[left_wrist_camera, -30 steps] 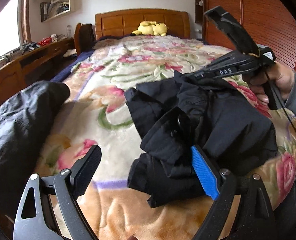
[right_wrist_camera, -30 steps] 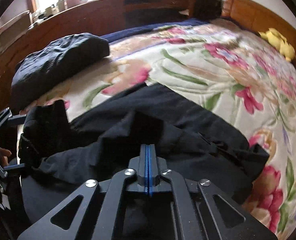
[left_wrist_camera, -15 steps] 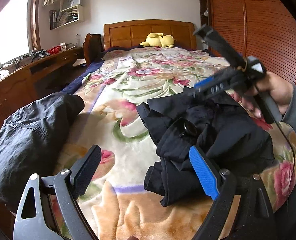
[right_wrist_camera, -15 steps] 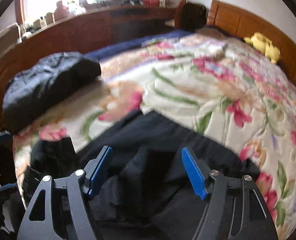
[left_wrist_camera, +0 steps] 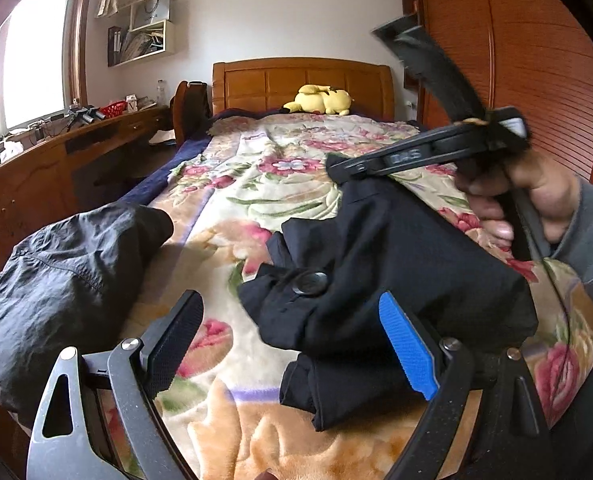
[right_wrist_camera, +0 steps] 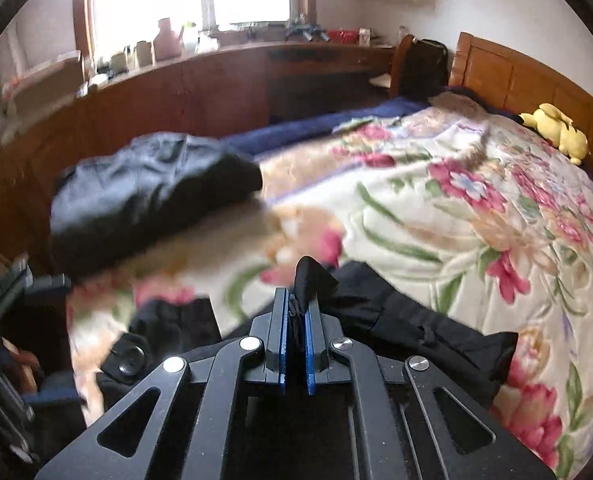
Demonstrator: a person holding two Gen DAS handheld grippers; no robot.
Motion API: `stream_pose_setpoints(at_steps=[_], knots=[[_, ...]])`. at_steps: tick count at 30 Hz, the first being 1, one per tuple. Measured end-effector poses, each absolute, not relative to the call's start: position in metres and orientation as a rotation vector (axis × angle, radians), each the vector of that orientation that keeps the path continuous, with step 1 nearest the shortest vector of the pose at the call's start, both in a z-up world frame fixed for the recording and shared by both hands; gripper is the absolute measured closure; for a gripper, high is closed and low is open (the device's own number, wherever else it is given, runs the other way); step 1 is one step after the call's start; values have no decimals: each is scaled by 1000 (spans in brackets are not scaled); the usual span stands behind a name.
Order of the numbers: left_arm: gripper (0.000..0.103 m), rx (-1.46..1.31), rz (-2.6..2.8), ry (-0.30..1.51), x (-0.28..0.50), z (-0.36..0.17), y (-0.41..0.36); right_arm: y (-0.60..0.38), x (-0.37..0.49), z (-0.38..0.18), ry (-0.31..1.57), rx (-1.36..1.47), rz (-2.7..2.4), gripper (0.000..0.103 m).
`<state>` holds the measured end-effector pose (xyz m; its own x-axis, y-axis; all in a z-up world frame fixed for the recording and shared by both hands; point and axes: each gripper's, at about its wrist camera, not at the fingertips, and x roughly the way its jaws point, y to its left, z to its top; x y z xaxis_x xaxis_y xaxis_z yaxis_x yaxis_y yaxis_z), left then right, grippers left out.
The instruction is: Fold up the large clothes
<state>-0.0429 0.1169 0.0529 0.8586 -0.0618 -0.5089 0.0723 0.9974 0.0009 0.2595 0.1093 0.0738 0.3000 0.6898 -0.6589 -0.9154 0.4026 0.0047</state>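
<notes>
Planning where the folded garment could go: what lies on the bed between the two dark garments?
Only bare floral blanket separates the gray jacket and black garment, clearest in the left wrist view.

I see a matt black cloth garment [left_wrist_camera: 408, 264] with a smooth, glossy button [left_wrist_camera: 310, 282], lying on a plush, fuzzy floral blanket [left_wrist_camera: 232, 216]. My left gripper [left_wrist_camera: 292, 344] has matt black plastic arms, shiny metal rivets and one finely textured blue pad. The headboard [left_wrist_camera: 300, 80] is polished, warm wood.
</notes>
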Motion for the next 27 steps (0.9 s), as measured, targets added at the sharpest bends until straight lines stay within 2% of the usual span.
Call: stream_pose_setpoints(at_steps=[6,8,9,10,11,12,13,16,19,27], knots=[[13,-1,-82,554,-22,50,120,133,270,35,759,-427,1143,95],[13,-8,-98,602,-9,39,120,130,281,34,781,-405,1145,88],[13,-8,-102,629,-6,33,118,126,284,37,773,-390,1142,81],[13,-7,-109,647,-4,27,116,120,285,43,752,-384,1133,62],[13,-3,-114,666,-3,20,114,112,284,57,722,-380,1117,51],[13,2,-116,685,-3,13,112,105,288,65,690,-375,1096,33],[13,4,-119,696,-4,8,111,96,288,71,662,-376,1071,26],[13,-29,-125,726,-7,-3,113,65,299,78,623,-383,981,20],[13,-73,-131,759,-10,-15,118,41,317,65,609,-423,842,19],[13,-112,-115,783,-21,-22,113,22,364,-4,770,-410,704,19]])
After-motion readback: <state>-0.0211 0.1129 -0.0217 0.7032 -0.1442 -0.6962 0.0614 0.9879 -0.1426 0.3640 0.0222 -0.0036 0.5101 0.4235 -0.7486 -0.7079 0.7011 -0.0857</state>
